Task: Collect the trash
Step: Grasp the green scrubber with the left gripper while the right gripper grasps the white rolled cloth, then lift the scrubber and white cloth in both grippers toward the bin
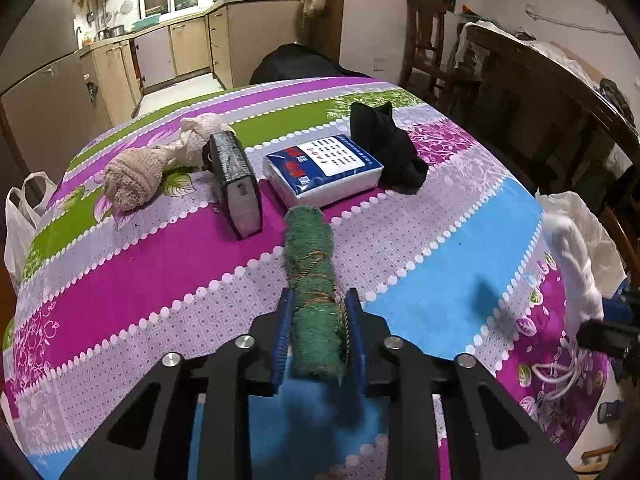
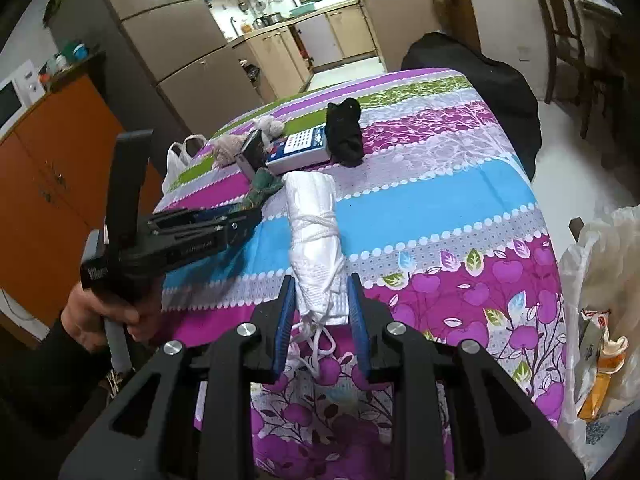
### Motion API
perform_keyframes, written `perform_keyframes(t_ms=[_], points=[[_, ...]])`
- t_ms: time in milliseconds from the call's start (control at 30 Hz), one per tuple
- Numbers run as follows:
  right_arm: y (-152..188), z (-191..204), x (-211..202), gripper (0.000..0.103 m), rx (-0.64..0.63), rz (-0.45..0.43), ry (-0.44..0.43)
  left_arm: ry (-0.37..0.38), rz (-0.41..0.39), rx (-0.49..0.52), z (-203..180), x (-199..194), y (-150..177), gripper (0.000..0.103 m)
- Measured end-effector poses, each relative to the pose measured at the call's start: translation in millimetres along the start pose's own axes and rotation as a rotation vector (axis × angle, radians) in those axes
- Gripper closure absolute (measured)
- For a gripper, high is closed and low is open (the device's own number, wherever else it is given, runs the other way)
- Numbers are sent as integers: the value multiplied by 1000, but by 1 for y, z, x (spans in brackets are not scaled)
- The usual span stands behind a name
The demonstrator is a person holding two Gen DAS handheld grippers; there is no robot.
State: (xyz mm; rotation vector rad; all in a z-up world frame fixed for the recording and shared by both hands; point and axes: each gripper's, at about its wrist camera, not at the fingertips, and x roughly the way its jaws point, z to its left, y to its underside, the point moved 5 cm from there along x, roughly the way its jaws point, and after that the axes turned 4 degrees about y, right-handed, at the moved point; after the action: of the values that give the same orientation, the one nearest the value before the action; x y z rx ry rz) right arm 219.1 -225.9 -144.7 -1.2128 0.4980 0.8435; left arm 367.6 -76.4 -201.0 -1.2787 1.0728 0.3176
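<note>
The left tongs (image 1: 318,334) were clamped on the near end of a green rolled cloth bundle (image 1: 312,280) tied round with thin cord, its far end reaching toward the centre of the frame, above the striped tablecloth of the table (image 1: 140,264). The right tongs (image 2: 320,320) were likewise shut on a white rolled cloth bundle (image 2: 316,240) bound with white string, whose loose loops (image 2: 316,344) dangled below the blue pads at lower centre. Both bundles were gripped near one end only, so the long free part could have sagged or swung and worked out from between the pads if the hands swept quickly. The dangling string could have snagged on the table edge or on the tongs themselves. A white plastic bag (image 2: 600,260) hung at the right edge of the right wrist view, and another white bag (image 1: 20,216) at the left edge of the left wrist view; these looked like the likely destinations, though their mouths were hard to judge, and a soft, slack opening could have folded shut and let a bundle drop to the floor. Just beyond the green bundle lay a tissue pack (image 1: 324,168), a black box (image 1: 236,184), pinkish knitted pieces (image 1: 132,180) and a black cloth (image 1: 388,144), which a low swing might have knocked.
</note>
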Motion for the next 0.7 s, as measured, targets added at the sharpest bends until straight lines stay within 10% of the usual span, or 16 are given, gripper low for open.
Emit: perform_keyframes(t_ms=[700], points=[[-2,25,3,78,-18,64,55,-182,-120,40,-31,-84,22,83]])
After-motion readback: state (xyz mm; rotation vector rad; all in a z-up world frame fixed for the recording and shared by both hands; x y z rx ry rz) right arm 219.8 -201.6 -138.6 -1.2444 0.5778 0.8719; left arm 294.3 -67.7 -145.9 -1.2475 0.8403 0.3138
